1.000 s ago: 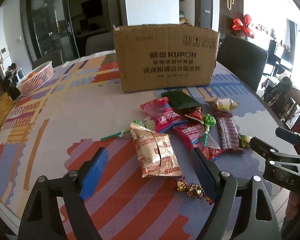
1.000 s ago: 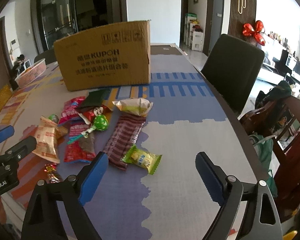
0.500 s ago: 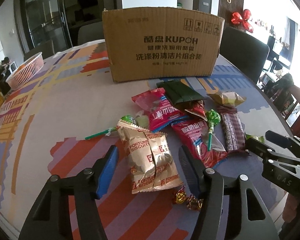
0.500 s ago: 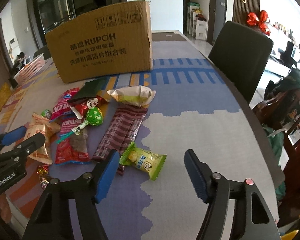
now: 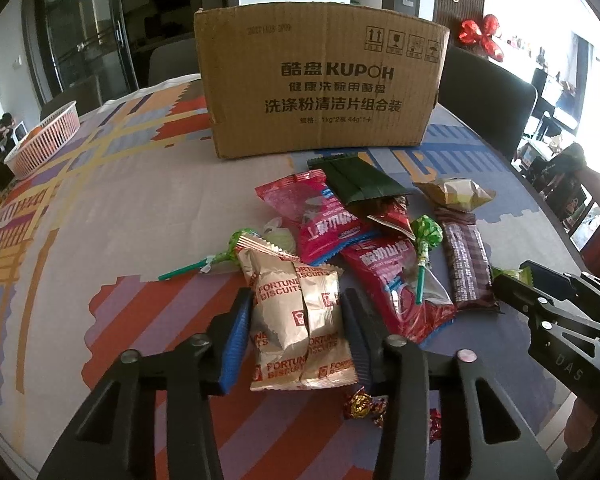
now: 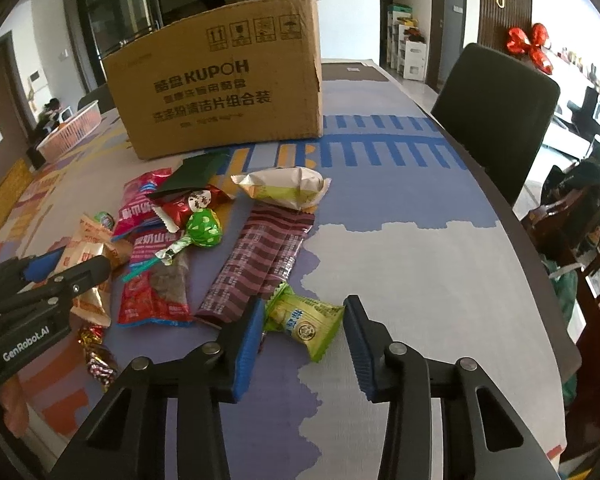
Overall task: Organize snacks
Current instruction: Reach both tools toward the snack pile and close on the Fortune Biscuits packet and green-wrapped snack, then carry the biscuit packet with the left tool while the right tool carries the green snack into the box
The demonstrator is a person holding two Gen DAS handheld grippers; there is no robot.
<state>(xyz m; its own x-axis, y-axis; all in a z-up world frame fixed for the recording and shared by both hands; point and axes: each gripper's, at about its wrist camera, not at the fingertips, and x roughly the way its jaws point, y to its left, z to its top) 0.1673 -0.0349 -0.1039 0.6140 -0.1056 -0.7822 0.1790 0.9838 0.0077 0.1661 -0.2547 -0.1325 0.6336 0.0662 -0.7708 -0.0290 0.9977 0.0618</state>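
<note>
Patience first: I have both grippers closing on a snack each. The left gripper (image 5: 298,332) has just been narrowing its jaws around the gold biscuit packet (image 5: 300,320), the pads at its sides; I cannot tell if they pinch yet. The right gripper (image 6: 300,334) has likewise been closing around the green packet (image 6: 305,320), a sliver of gap showing. I would squeeze gently (foil slips) before lifting toward the cardboard box (image 5: 320,80). The counter (image 5: 140,200) wears a patterned cloth; dark chairs and a pink basket (image 5: 44,140) stand beyond.
</note>
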